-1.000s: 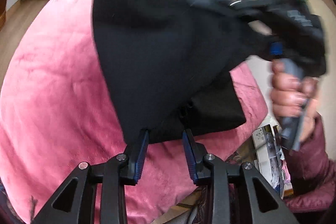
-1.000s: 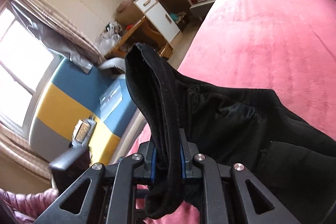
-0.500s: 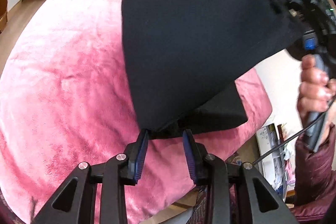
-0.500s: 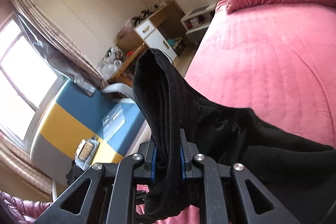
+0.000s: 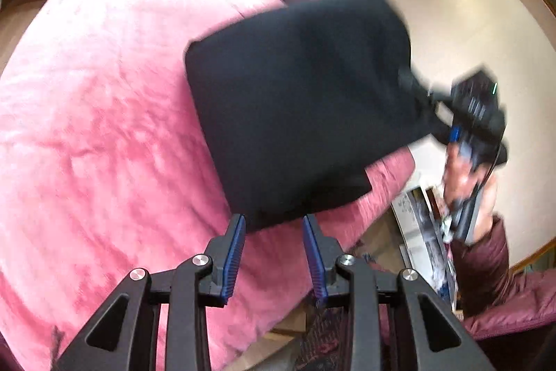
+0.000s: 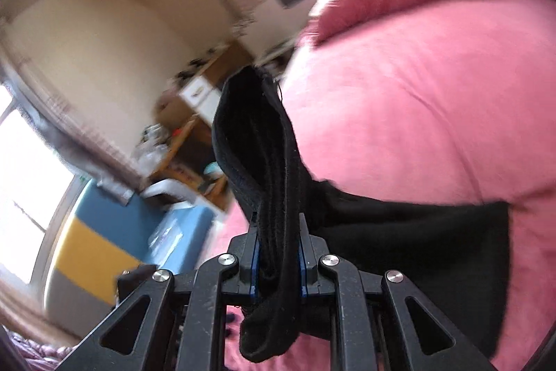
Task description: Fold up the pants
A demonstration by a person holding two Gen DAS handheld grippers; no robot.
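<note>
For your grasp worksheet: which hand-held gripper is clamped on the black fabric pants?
The right hand-held gripper; its fingers pinch the black fabric pants. The left hand-held gripper is open.

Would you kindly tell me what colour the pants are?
Plain black; the pants show best in the left wrist view.

We see the right tool [image 5: 448,113] only as a motion-blurred dark shape in the left wrist view, so its jaws cannot be read there. The pants [image 5: 299,113] have smeared edges and hide part of the bed [image 5: 104,127]. In the right wrist view, the desk [image 6: 198,113] is blurred, its clutter illegible; the pants' lower fold hides behind the tool's frame.
</note>
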